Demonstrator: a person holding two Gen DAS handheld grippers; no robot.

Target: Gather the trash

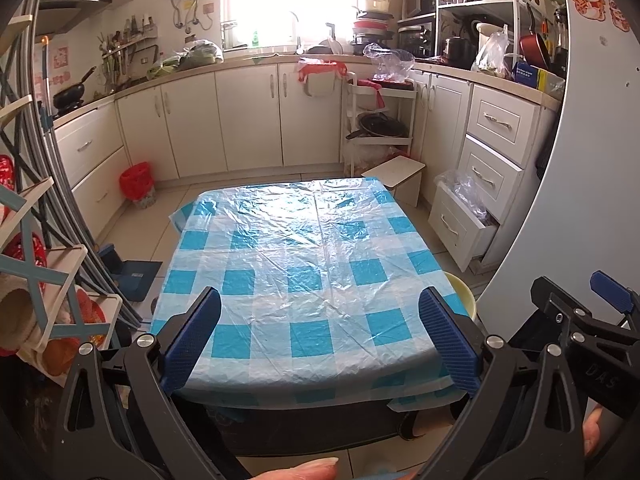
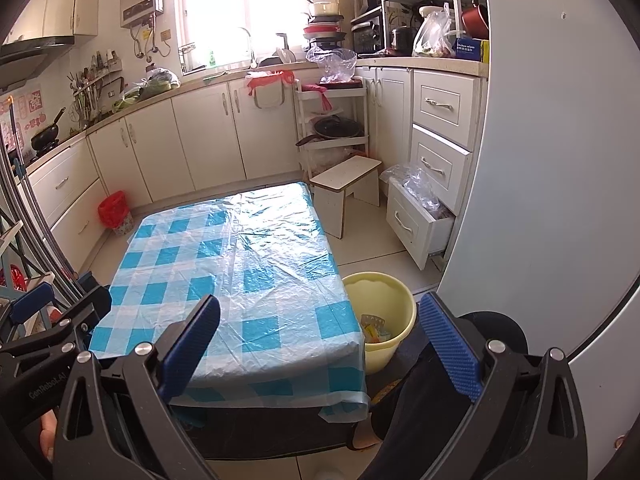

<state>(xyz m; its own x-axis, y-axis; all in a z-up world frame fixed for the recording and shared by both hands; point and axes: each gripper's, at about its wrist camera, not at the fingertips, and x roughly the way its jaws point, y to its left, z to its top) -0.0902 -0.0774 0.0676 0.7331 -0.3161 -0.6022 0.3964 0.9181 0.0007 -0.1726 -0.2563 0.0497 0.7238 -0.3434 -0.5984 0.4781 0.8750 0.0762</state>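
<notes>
Blue-and-white checked plastic sheeting, crinkled and glossy, covered the low table (image 2: 240, 264) we faced.

We saw a round pale-yellow plastic bucket (image 2: 380, 300) on the tiled floor just beside the table's right edge, with colourful wrappers (image 2: 374, 326) lying inside it. A smaller red-lined bin (image 2: 115, 212) stood by the far cabinets. We held our left gripper (image 1: 320, 336) and right gripper (image 2: 320, 336) above the table's near edge, ribbed blue pads spread wide, gripping nothing.
</notes>
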